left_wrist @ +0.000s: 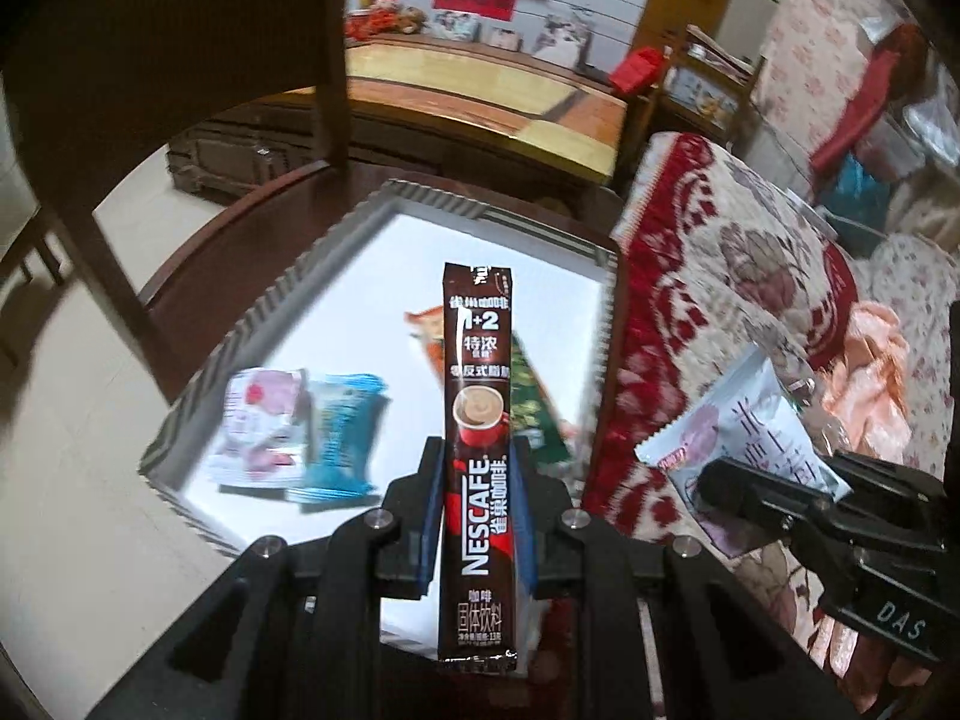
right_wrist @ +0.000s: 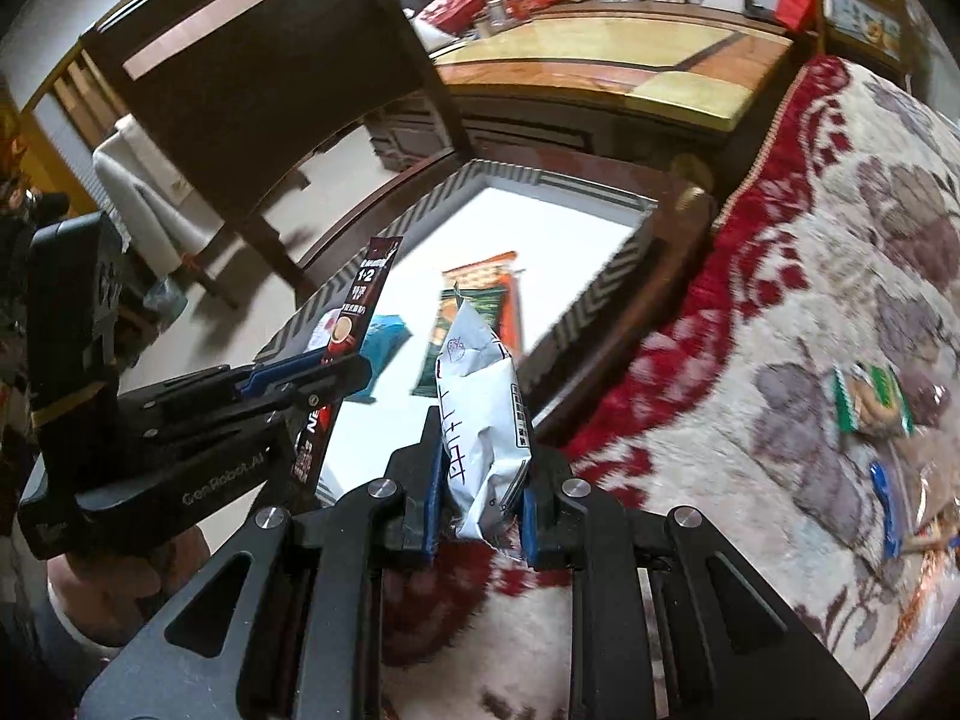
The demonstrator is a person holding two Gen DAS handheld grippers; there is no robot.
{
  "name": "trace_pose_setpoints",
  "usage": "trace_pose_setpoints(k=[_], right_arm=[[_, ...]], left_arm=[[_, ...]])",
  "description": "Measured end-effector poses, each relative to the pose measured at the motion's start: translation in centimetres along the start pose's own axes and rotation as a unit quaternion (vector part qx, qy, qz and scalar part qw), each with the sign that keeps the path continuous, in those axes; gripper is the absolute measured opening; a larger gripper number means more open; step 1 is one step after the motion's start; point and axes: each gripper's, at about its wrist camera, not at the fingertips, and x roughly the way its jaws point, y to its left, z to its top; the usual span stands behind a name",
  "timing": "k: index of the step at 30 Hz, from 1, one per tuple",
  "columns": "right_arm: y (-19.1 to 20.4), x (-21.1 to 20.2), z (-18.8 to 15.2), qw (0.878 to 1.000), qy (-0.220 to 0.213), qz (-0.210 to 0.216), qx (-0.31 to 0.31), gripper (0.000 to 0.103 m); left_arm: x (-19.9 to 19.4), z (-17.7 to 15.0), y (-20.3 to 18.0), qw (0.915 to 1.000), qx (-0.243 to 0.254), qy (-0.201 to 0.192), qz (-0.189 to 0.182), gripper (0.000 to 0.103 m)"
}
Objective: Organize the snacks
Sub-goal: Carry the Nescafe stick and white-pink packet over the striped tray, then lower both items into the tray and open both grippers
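both grippers are loaded and the drop target is the white-bottomed tray with the zigzag-patterned rim, sitting on the dark wood bench just beside the floral sofa cover. from the left gripper the tray is straight ahead and below; it's the nearer hand, already hanging over the tray's near end. left is clamped on a nescafe coffee stick, pads on its lower half, long axis running along the fingers and pointing away toward the tray's far end, roughly parallel to the green sachet and orange sachet already lying inside. pink-white packet and blue packet sit near the tray's left rim. right gripper is over the sofa cover, so the tray lies ahead and to its left; it's pinched tight on a white snack pouch, pouch standing up between the pads, long axis also forward. judgement: left can lower and release beside the sachets; right needs to travel left over the rim first. more snacks lie on the sofa cover at right.
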Motion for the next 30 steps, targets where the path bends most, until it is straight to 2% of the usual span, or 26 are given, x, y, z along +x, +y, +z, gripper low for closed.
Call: trace_pose_setpoints(k=[8, 30], right_arm=[[2.4, 2.9, 1.4, 0.999, 0.023, 0.013, -0.027, 0.018], [4.3, 9.6, 0.9, 0.993, 0.098, 0.049, -0.037, 0.018]], left_arm=[[0.8, 0.4, 3.0, 0.9994, -0.03, 0.004, 0.015, 0.022], [4.3, 1.7, 4.9, 0.9985, -0.038, 0.028, 0.027, 0.022]])
